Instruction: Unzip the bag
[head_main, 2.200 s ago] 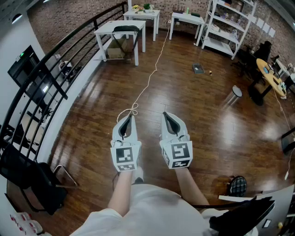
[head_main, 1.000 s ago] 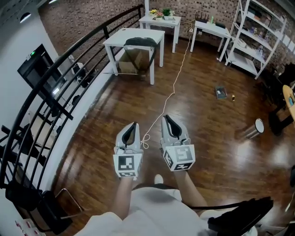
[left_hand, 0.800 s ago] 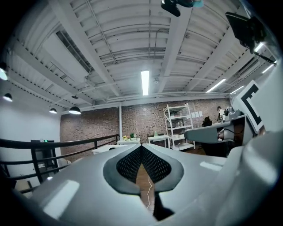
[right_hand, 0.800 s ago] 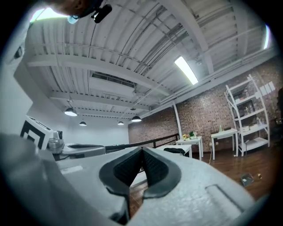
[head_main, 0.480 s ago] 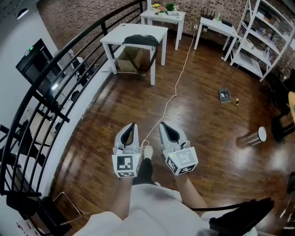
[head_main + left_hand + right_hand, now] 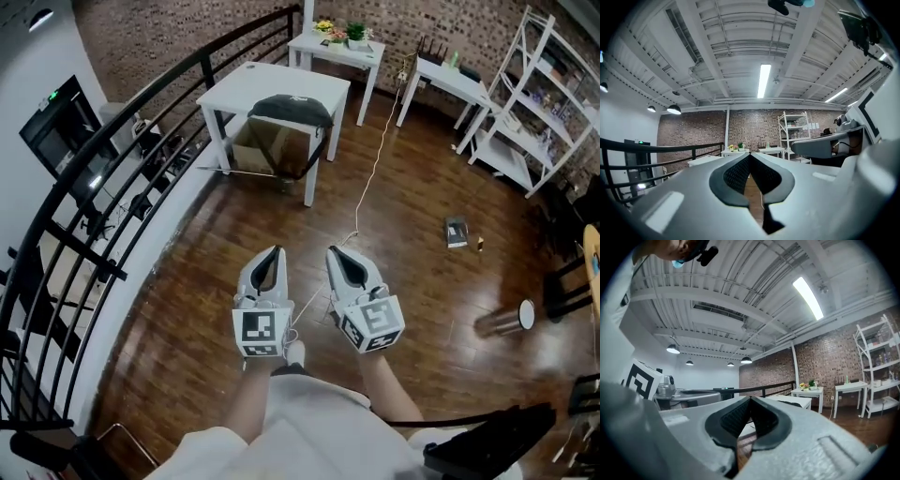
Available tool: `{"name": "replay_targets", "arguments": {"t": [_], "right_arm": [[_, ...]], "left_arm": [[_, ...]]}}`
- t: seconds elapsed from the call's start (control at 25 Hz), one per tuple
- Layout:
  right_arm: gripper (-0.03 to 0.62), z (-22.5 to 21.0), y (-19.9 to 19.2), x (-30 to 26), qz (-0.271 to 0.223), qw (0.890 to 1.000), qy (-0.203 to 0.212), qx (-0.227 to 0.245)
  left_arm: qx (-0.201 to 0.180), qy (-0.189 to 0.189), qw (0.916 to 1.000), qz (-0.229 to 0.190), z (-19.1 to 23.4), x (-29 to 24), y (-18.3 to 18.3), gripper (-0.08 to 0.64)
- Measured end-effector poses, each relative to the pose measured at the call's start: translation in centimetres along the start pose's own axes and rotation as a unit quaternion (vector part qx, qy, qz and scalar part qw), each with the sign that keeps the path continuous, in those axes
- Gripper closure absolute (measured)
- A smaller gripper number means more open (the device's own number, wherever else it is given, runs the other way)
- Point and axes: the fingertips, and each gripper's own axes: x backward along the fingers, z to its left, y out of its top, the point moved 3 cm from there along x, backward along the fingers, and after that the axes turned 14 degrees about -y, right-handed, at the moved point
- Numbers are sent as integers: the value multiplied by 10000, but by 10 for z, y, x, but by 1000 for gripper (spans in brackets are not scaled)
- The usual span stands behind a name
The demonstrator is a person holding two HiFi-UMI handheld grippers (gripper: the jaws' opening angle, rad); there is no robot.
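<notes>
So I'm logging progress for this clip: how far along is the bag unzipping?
Done: nothing; the black bag lies untouched on the white table, well ahead. In hand: nothing; the left gripper and the right gripper are shut and empty. Left: reach the bag, unzip it.

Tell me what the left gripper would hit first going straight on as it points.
Nothing close: the shut left gripper points over the floor toward the white table carrying the dark bag. That table looks first in line, though depth is unclear.
</notes>
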Motion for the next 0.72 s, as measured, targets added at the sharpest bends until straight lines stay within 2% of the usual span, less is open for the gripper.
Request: {"name": "replay_targets", "arguments": {"t": [0.24,0.52,0.72], "right_arm": [[603,-4,1,-89,45,9998,94,174],[603,-46,0,-168,58,10000,-22,-16],[603,-71,-9,-245,78,9999,82,-37]], "left_arm": [[76,12,10000,-21,66,-63,-2,543],[317,93,9994,96,116,-124,-18,543],[241,149,9994,174,150,-177,-30,543]]}}
